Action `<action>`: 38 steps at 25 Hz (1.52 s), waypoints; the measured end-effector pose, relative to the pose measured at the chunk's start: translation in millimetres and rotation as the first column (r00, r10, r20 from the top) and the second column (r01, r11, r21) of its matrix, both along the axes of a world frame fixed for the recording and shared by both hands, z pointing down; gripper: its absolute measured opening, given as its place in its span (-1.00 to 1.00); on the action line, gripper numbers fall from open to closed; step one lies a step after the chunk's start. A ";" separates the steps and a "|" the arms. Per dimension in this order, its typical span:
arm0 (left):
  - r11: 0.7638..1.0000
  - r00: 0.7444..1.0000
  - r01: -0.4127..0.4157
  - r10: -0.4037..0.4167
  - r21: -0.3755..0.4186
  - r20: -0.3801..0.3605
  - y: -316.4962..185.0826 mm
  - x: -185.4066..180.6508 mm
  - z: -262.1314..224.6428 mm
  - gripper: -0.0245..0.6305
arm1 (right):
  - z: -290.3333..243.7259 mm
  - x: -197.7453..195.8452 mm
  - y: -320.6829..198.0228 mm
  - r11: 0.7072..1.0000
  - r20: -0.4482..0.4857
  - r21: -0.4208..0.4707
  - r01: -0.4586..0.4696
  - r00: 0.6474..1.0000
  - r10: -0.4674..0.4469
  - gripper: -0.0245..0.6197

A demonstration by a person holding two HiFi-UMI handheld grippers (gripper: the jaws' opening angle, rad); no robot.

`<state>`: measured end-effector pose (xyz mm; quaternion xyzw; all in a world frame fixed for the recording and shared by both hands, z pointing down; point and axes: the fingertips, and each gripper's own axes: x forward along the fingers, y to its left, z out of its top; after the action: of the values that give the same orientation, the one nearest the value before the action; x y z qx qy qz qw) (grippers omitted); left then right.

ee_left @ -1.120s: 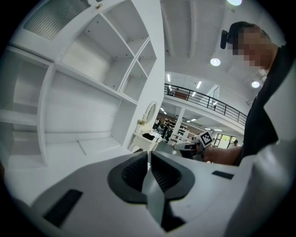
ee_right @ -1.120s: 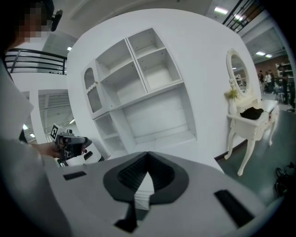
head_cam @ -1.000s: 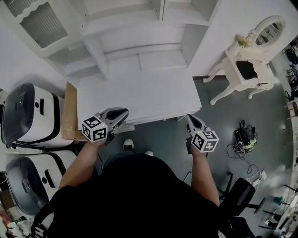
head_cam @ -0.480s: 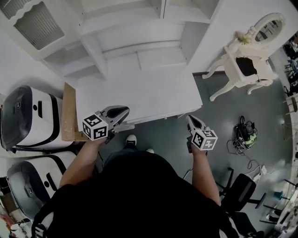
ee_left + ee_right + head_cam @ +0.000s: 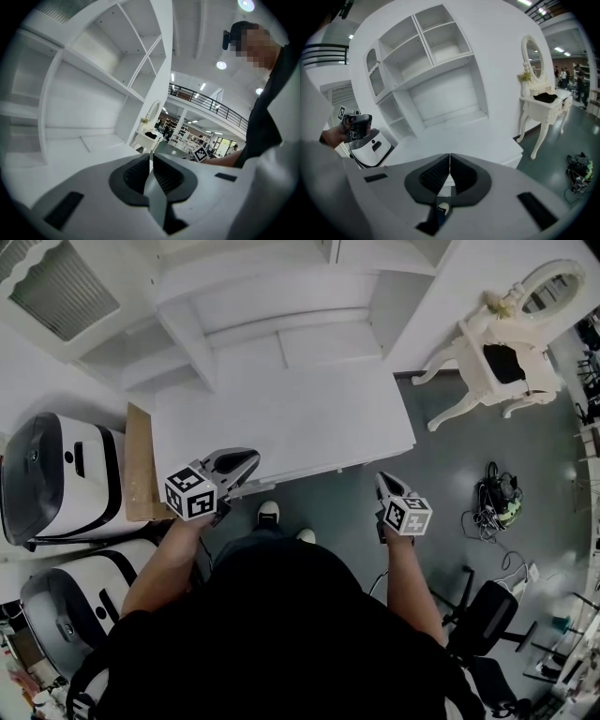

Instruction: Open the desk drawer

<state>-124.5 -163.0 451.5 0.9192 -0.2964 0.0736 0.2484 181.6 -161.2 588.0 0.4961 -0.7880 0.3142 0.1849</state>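
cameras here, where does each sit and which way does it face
Head view: on the person's head, steeply down on the white desk; shows forearms, shoes, left gripper and right gripper.
Left gripper view: on the left gripper, along its shut jaws across the desk to the shelves; the person's torso at right.
Right gripper view: on the right gripper, along its shut jaws at desk and shelves; the left hand at left.
Shared: both gripper views show the vanity table, and each shows the other gripper.
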 end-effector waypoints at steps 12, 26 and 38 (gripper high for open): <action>0.999 1.000 0.005 -0.004 -0.050 0.019 -11.2 -10.6 19.8 -0.84 | 73.5 -5.9 2.5 0.993 -0.061 -0.108 0.050 0.997 -0.057 -0.77; 0.995 0.998 0.008 -0.003 -0.100 0.056 -26.3 -15.9 37.3 -0.84 | 147.3 -31.7 -3.9 0.957 -0.116 -0.238 0.166 0.973 -0.197 -0.68; 0.988 0.997 0.020 -0.009 -0.150 0.078 -26.5 -16.2 54.9 -0.84 | 204.6 -41.5 -7.6 0.916 -0.127 -0.338 0.217 0.954 -0.273 -0.63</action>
<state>-140.7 -189.5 506.4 0.8921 -0.3061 0.1295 0.3062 140.1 -168.8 792.6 0.3818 -0.7637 0.3682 0.3680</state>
